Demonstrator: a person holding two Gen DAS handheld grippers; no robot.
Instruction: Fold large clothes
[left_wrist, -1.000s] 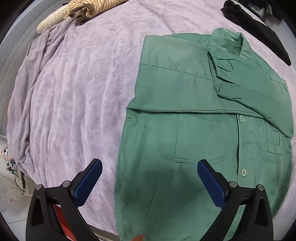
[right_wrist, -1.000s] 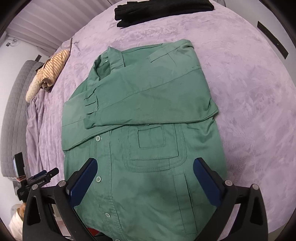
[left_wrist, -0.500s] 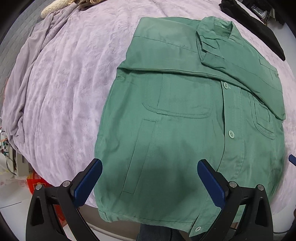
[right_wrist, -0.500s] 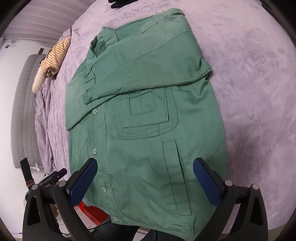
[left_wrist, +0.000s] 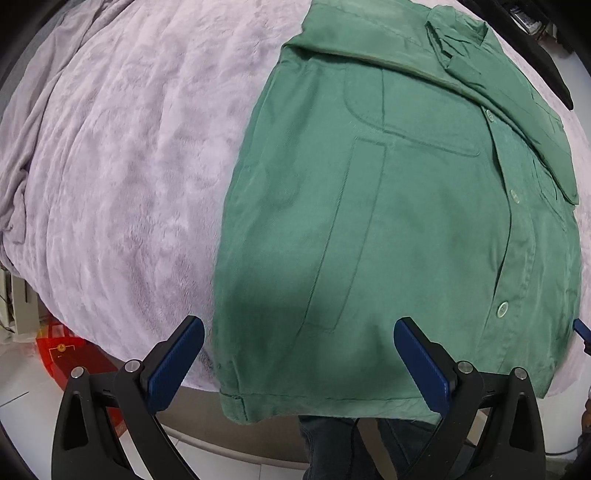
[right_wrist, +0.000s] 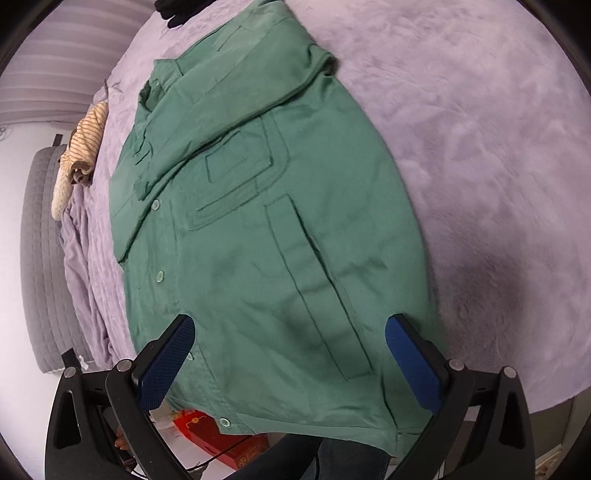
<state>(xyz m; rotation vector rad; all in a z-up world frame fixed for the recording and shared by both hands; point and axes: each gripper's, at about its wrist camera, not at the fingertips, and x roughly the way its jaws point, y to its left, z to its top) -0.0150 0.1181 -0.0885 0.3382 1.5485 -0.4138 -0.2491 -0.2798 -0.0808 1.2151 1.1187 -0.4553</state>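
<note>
A green button-up jacket (left_wrist: 424, 221) lies flat on a lilac plush blanket (left_wrist: 129, 166), both sleeves folded across its chest. Its hem hangs slightly over the near edge of the bed. My left gripper (left_wrist: 298, 360) is open above the hem's left corner, nothing between its blue pads. In the right wrist view the same jacket (right_wrist: 266, 258) fills the middle, and my right gripper (right_wrist: 290, 354) stands open over the hem's right part, holding nothing. A tip of the right gripper's blue pad (left_wrist: 581, 328) shows at the left view's right edge.
A striped beige garment (right_wrist: 83, 144) lies at the bed's far left, beside a grey quilted headboard (right_wrist: 40, 258). Black clothing (right_wrist: 177, 11) sits at the far end. A red box (right_wrist: 221, 439) rests on the floor below the bed edge, near a person's dark trouser legs (left_wrist: 332, 443).
Both grippers have drawn back toward the near bed edge, from over the jacket's middle to over its hem. The jacket has not moved; both stay open.
</note>
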